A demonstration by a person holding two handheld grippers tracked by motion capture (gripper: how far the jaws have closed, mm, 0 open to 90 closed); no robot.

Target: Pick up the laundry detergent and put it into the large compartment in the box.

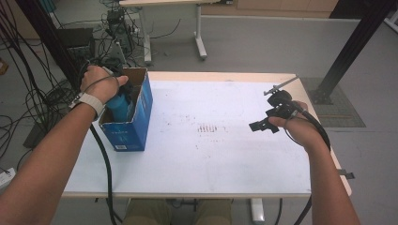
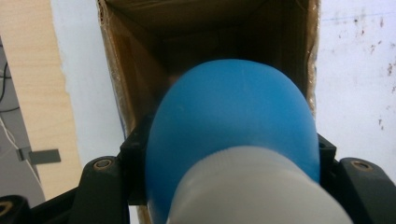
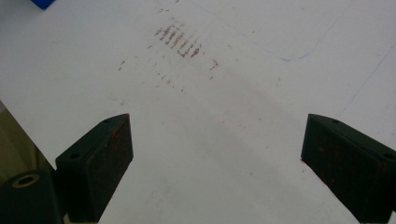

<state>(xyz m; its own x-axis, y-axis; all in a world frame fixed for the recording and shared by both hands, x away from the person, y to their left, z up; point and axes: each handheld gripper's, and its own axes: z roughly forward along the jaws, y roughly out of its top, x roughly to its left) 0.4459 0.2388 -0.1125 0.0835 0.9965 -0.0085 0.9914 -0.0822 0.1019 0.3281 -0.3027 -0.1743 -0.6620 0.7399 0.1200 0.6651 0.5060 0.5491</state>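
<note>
one blue bottle (image 2: 233, 126) with a pale cap end toward the camera sits clamped between the jaws of the left claw (image 2: 229, 163), its rounded body pointing down into the open cardboard box (image 1: 141, 112) at the left side of the counter (image 1: 225, 154). in the high view the bottle (image 1: 119, 105) is partly inside the box mouth, close to the near wall.

the likeliest trouble, as i judge it, is the smooth curved body slipping in the grip, since the pads meet it on a rounded shoulder. a release too high could let it drop hard and tip the narrow, upright box, which stands near the counter's left edge. the bottle or the claw could also catch the torn cardboard rim (image 2: 109, 93) and drag the box sideways.

the right claw (image 3: 215, 158) hangs wide and empty over the stained white counter, well apart from the box, so nothing steadies the box if it shifts.
</note>
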